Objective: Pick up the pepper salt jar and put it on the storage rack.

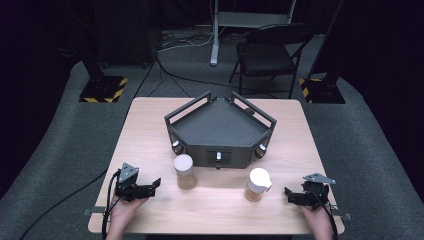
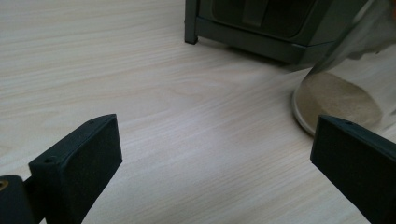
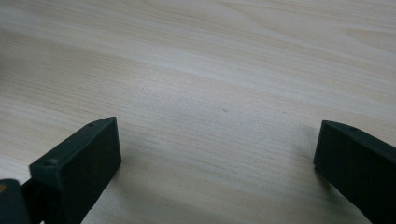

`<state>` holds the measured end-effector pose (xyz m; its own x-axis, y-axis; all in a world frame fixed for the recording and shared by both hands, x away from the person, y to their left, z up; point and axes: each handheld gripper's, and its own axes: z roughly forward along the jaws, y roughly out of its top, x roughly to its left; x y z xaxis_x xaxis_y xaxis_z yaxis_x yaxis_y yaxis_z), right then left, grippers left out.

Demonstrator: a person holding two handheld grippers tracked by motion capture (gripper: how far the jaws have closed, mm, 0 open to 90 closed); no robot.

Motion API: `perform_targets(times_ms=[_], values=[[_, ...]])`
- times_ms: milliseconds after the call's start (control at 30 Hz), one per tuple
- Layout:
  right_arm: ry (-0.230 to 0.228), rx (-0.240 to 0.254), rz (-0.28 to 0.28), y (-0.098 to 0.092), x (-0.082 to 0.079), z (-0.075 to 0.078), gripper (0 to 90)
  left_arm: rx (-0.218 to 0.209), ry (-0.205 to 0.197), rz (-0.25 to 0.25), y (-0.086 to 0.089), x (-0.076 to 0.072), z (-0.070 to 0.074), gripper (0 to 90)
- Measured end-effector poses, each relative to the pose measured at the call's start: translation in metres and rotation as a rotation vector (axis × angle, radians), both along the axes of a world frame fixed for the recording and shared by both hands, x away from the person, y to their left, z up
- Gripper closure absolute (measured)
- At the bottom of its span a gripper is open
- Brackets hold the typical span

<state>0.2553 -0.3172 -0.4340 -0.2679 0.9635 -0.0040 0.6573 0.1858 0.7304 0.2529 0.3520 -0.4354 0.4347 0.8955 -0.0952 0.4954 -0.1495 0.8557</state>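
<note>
Left gripper (image 1: 152, 186): lower left of the high view, held by a hand at the bottom edge, jaws spread wide with nothing between them; it rests low over the table, pointing toward the frame's centre

Right gripper (image 1: 290, 194): lower right of the high view, also in a hand, jaws wide apart and empty, pointing inward toward the left

Left gripper view: two black jaws rise from the bottom corners, bare wood grain between them; the base of a clear jar (image 2: 338, 100) with a tan filling sits at the right edge, just above the right-hand jaw (not touching it)

Right gripper view: jaws at the lower left and lower right, plain tabletop (image 3: 210, 93) in the gap

Jar with the flat lid (image 1: 184, 171): just below centre of the high view, upright on the table, near the left gripper but apart from it, tan contents in its lower part

Jar with the white lid (image 1: 257, 184): right of centre, upright, tan contents low inside, near the right gripper and apart from it; its lid seems to carry a small spout or tab, too small to be sure

Black tray (image 1: 220, 122): centre of the frame, beyond both jars, angular with raised rails and small knobs on its front faces

Table (image 1: 145, 130): light wood, middle of the frame

Folding chair (image 1: 270, 55): upper centre-right, on the grey floor past the table
</note>
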Motion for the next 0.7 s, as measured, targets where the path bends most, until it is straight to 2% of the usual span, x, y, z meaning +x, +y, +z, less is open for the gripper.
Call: perform_targets(times_ms=[133,700], values=[[0.0,0.0,-0.002,0.0,0.0,0.0,0.0,-0.028,-0.018,-0.019,0.003,-0.002,0.001,2.0],[0.0,0.0,-0.002,0.0,0.0,0.0,0.0,-0.048,-0.08,-0.109,-0.002,-0.009,0.013,2.8]])
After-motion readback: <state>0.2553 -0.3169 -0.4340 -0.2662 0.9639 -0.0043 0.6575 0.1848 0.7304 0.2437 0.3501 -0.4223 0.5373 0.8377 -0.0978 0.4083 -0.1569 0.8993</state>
